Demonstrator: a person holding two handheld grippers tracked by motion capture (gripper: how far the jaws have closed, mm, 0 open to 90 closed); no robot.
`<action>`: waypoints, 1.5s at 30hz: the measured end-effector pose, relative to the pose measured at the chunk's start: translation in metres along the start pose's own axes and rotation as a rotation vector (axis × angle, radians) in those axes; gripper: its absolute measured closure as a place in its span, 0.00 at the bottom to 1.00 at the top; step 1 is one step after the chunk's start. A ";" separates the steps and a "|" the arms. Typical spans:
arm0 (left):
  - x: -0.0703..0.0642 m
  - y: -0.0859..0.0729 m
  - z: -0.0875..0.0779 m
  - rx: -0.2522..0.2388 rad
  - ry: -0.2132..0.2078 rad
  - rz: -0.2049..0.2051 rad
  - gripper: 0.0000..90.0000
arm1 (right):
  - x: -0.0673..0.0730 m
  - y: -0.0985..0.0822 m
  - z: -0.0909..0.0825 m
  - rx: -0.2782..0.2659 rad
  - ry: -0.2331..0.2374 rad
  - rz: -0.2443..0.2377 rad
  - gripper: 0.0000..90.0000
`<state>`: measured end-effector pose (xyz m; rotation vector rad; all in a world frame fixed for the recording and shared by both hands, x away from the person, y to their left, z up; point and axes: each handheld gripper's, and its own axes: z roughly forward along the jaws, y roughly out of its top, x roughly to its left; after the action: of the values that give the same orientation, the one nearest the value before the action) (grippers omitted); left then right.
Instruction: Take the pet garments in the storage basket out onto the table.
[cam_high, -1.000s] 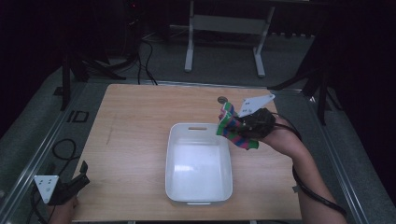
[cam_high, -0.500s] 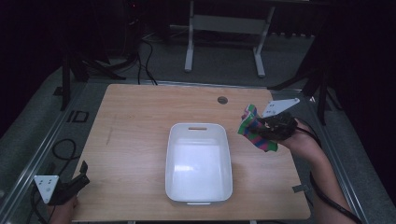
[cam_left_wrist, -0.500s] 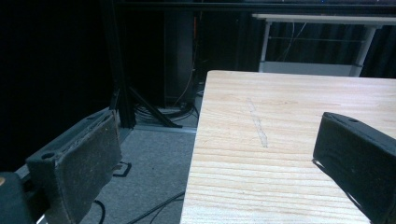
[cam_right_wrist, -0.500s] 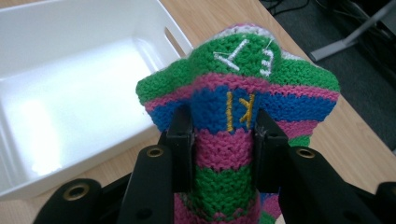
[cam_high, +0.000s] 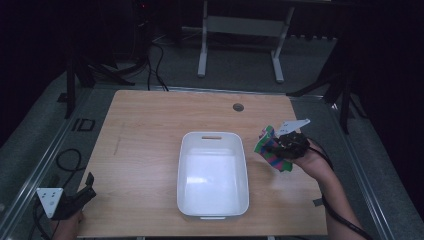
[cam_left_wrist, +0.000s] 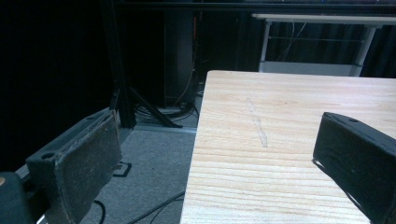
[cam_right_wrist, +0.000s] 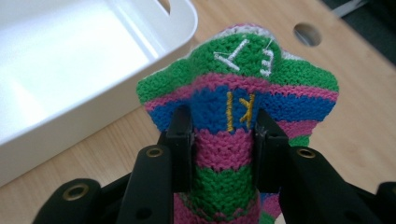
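Striped knitted cloth (cam_right_wrist: 233, 135) sits pinched in the right hand-held gripper (cam_high: 292, 145), just right of the white tub (cam_high: 213, 175); left hand-held gripper (cam_high: 67, 202), jaws spread, waits at the tabletop's (cam_high: 145, 150) near-left corner.

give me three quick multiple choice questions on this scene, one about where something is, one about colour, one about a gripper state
1. Where is the knit piece relative to the white bin?
A. inside it
B. to its right
C. to its left

2. Which colour is in the knit piece?
A. green
B. orange
C. grey

3. What is the left gripper doing?
A. open, holding nothing
B. clamped on the bin
C. clamped on the knit piece

Answers: 1 B, the high view shows it held right of the bin. 2 A, green, pink and blue stripes show in the right gripper view. 3 A, its jaws stand wide apart at the table edge.
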<state>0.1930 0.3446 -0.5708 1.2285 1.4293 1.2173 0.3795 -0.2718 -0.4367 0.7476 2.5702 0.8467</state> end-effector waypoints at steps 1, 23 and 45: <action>0.000 0.000 0.000 0.000 0.000 0.000 0.01 | 0.000 -0.002 0.006 0.009 0.001 0.008 0.73; 0.000 0.000 0.000 -0.002 -0.003 0.001 0.01 | -0.004 -0.036 0.096 0.095 -0.029 0.138 0.70; 0.000 0.000 0.000 -0.003 0.001 -0.005 0.01 | -0.012 -0.040 0.055 0.000 -0.020 0.192 0.14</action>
<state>0.1929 0.3448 -0.5710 1.2220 1.4295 1.2165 0.3993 -0.2817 -0.5026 1.0100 2.5100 0.8909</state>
